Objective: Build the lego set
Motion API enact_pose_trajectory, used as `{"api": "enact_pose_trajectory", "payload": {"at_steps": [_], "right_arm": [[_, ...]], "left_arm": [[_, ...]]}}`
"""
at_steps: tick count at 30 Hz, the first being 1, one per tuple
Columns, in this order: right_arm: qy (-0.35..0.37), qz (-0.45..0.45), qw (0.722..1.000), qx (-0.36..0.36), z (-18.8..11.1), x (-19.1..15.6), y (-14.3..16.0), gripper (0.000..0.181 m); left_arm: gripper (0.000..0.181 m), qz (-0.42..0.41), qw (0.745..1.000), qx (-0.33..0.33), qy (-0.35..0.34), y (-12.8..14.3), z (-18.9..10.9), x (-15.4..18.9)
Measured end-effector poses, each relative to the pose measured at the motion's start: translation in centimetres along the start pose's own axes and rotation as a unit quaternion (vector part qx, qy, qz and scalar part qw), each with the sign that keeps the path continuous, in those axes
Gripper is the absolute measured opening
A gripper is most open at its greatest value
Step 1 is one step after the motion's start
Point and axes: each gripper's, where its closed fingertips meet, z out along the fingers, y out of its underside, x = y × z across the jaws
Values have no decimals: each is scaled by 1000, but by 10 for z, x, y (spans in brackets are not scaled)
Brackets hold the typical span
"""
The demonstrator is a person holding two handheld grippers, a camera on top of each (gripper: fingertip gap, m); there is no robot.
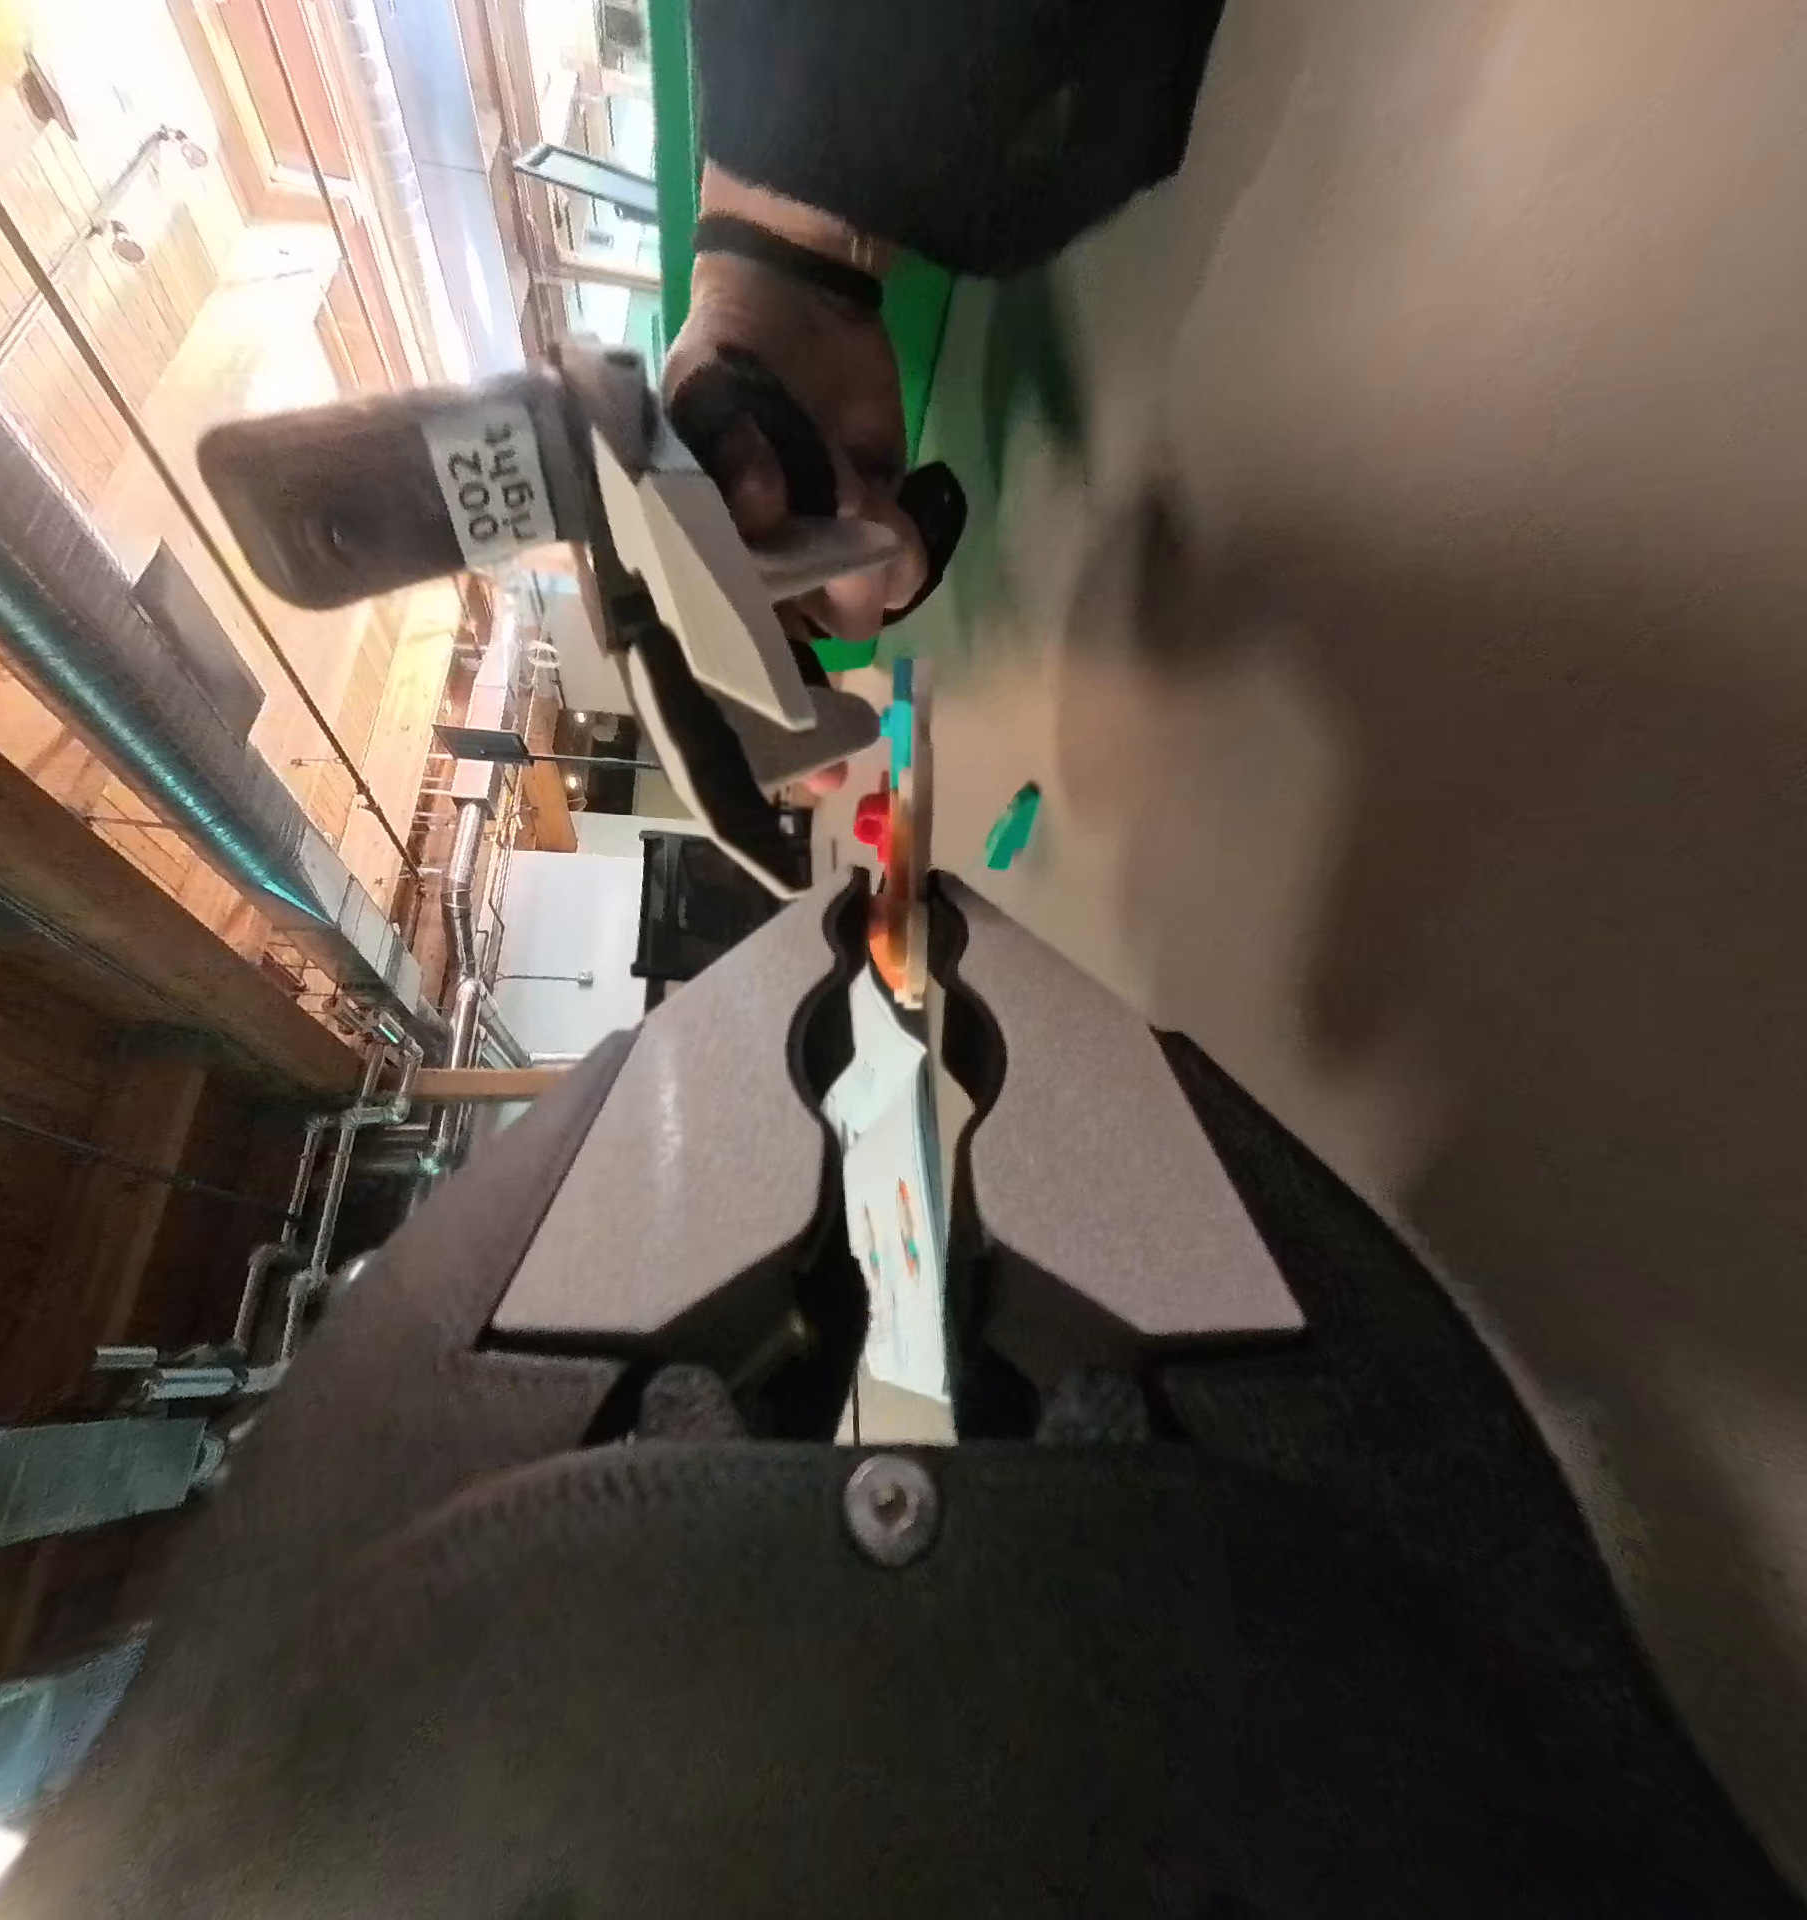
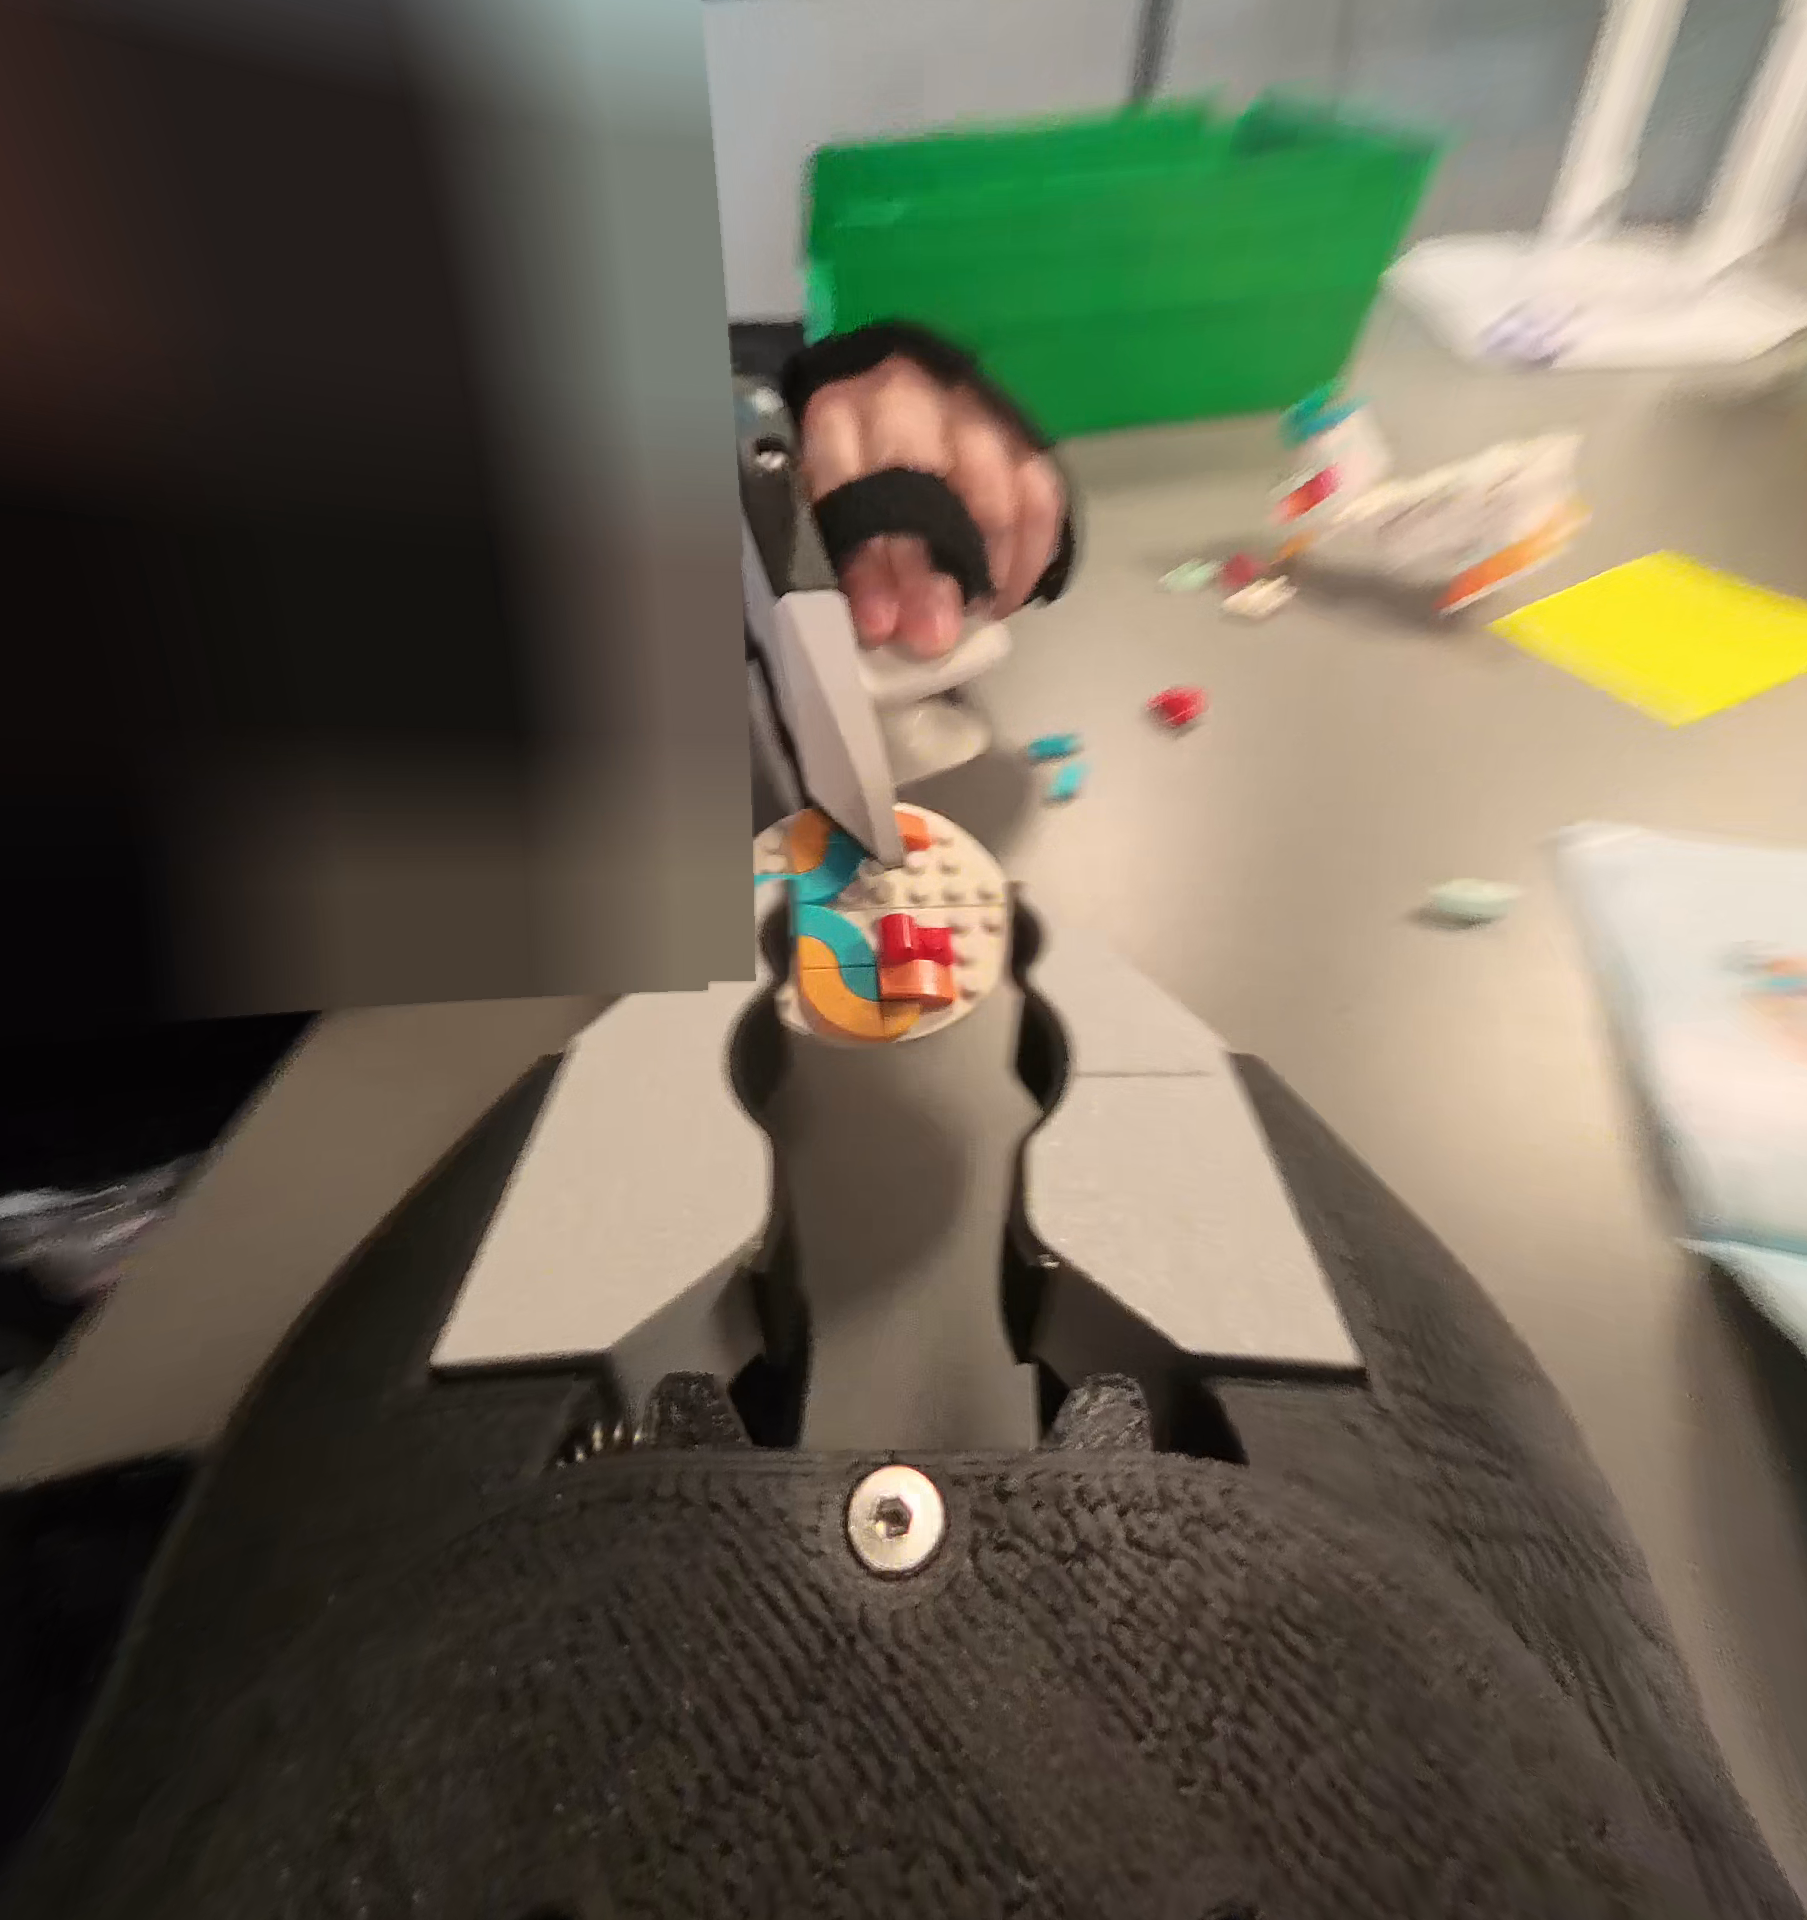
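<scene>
A round grey lego plate [image 2: 940,883] carries curved orange and teal tiles and a small red piece [image 2: 909,940]. My left gripper [image 1: 894,883] is shut on the plate's rim, and the plate shows edge-on in the left wrist view [image 1: 899,920]. One of its fingers [image 2: 837,727] lies on the plate's far edge in the right wrist view. My right gripper [image 2: 894,935] is open and empty, and its tips frame the plate from above. It also shows in the left wrist view [image 1: 811,800], held by a hand beside the plate's studded face.
Loose bricks lie on the grey table [image 2: 1242,935]: red [image 2: 1177,707], teal [image 2: 1060,764], pale green [image 2: 1470,899]. A green board [image 2: 1107,281] stands behind, with a yellow sheet [image 2: 1688,634] and a pile of packaging [image 2: 1429,520] to its right. An instruction booklet [image 2: 1730,1039] lies at the right.
</scene>
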Motion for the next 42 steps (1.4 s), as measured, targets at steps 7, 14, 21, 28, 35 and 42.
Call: {"api": "enact_pose_trajectory", "payload": {"at_steps": [7,14,21,28,35,42], "right_arm": [[161,-153,975,-17,10,34,-14,93],[266,-335,892,-144,30,55,5,85],[318,-428,819,-212,40,65,9,60],[331,-450,798,-227,40,70,7,34],[341,-456,789,-231,39,73,0,18],[341,-468,781,-234,41,74,-6,13]], "left_arm": [[9,-7,997,-77,-24,36,-4,-14],[10,-20,991,-125,-32,55,-5,-18],[9,-30,991,-128,-27,55,-4,-16],[10,-34,991,-126,-25,53,-3,-15],[10,-33,991,-124,-22,52,-3,-14],[10,-45,991,-121,-19,51,-3,-14]]}}
